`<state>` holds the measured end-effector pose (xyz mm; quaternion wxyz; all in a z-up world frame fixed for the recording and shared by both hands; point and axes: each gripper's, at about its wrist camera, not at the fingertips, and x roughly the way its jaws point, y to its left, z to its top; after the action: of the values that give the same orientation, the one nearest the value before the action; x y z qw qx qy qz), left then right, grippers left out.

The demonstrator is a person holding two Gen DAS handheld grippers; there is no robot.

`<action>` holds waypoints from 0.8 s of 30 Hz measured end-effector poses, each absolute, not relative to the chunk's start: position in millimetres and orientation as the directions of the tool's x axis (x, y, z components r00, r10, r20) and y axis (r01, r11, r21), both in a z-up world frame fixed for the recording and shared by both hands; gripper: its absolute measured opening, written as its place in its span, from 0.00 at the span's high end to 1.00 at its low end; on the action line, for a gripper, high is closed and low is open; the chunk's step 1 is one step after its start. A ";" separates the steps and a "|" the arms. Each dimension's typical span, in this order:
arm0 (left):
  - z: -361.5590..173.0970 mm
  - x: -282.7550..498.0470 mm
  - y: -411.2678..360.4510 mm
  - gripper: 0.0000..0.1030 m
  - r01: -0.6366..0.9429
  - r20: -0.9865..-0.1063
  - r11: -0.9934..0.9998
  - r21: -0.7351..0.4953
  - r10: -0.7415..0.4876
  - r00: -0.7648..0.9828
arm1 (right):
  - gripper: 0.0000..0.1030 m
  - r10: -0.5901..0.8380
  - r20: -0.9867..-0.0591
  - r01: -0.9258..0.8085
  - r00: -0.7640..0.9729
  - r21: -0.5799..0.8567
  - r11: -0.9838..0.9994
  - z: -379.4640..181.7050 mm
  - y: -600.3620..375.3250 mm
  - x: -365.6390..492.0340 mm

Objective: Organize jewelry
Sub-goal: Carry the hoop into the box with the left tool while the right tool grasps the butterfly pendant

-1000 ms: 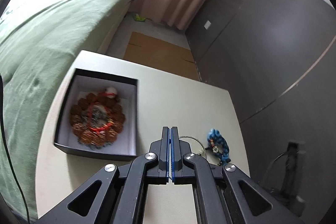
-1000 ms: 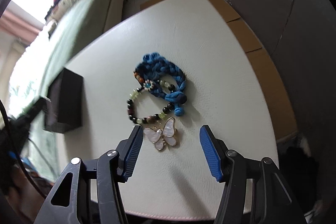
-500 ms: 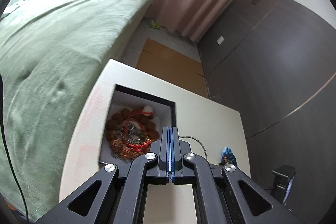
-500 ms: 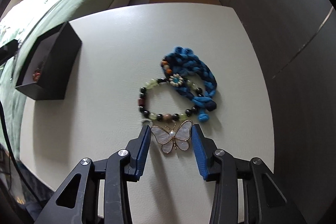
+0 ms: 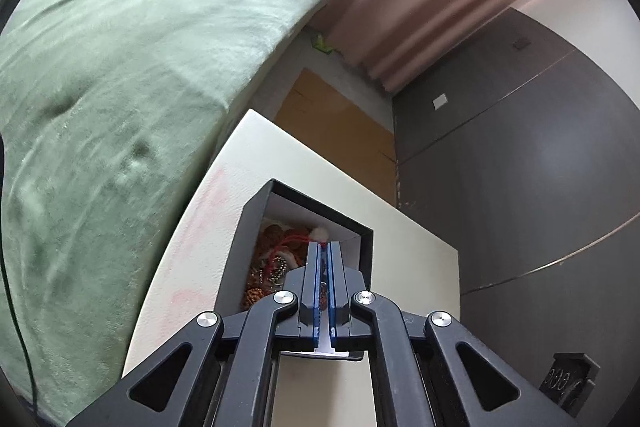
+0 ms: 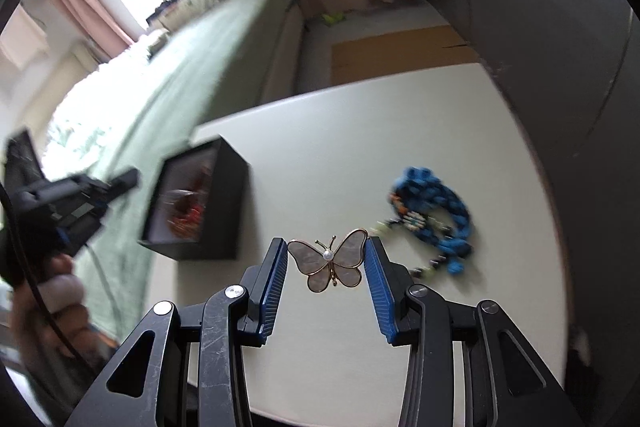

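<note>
Butterfly brooch (image 6: 329, 261) clamped wingtip to wingtip between the right gripper (image 6: 326, 261) pads, clear of the table (image 6: 360, 131), wings flat-on to the camera. Grip looks to be on the thin wing edges only, so a judgement: a light hold that could twist or slip.

Step in hand, as I read it: carry the brooch across to the black box (image 6: 224, 187) and set it inside.
- Keep the wrist steady on the way; a roll may pivot the brooch out of the pads.
- Come in over the open top, above the near wall, then lower before parting the jaws.
- Let go low, onto the pile, so it does not bounce out.
- Left gripper (image 5: 323, 263) hangs right over the box mouth, jaws together with only a sliver between, nothing seen held. It probably needs to clear off first, or the two tools crowd each other.

Views compared:
- Right wrist view: the brooch, the blue braided bracelet (image 6: 436, 211) and a beaded bracelet (image 6: 428, 267) lying touching it on the table, well apart from the box; also the hand (image 6: 52, 303) carrying the left tool. All blurred.
- Left wrist view: none of those. It looks down into the box (image 5: 256, 227): white lining, brown-bead and red-cord pieces (image 5: 276, 255) already in. Bed (image 5: 120, 67) alongside the table (image 5: 400, 239).
</note>
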<state>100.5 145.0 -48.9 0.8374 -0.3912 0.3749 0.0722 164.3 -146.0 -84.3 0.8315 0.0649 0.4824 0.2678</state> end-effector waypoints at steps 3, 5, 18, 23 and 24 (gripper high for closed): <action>-45.6 98.1 148.7 0.98 -0.423 -0.683 0.683 -0.595 -0.152 0.715 | 0.60 0.569 -0.729 -0.392 0.382 0.429 0.814 -85.4 -137.2 164.1; -43.4 97.3 151.6 0.98 -0.420 -0.677 0.680 -0.601 -0.153 0.720 | 0.60 0.590 -0.704 -0.417 0.395 0.435 0.798 -79.9 -128.4 159.1; -32.5 93.8 178.0 0.48 -0.426 -0.656 0.662 -0.616 -0.132 0.743 | 0.60 0.721 -0.610 -0.487 0.329 0.544 0.683 -80.2 -69.1 162.5; -17.4 84.1 192.9 0.20 -0.424 -0.604 0.656 -0.625 -0.062 0.795 | 0.60 0.740 -0.607 -0.491 0.288 0.570 0.659 -90.4 -45.6 171.0; -16.5 84.0 195.9 0.20 -0.421 -0.600 0.653 -0.629 -0.064 0.798 | 0.60 0.745 -0.606 -0.492 0.278 0.576 0.653 -92.4 -42.3 172.0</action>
<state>84.0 195.9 -16.5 0.8581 -0.4031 0.3005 0.1041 172.0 -42.3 -92.4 0.7873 0.1390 0.4545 0.3929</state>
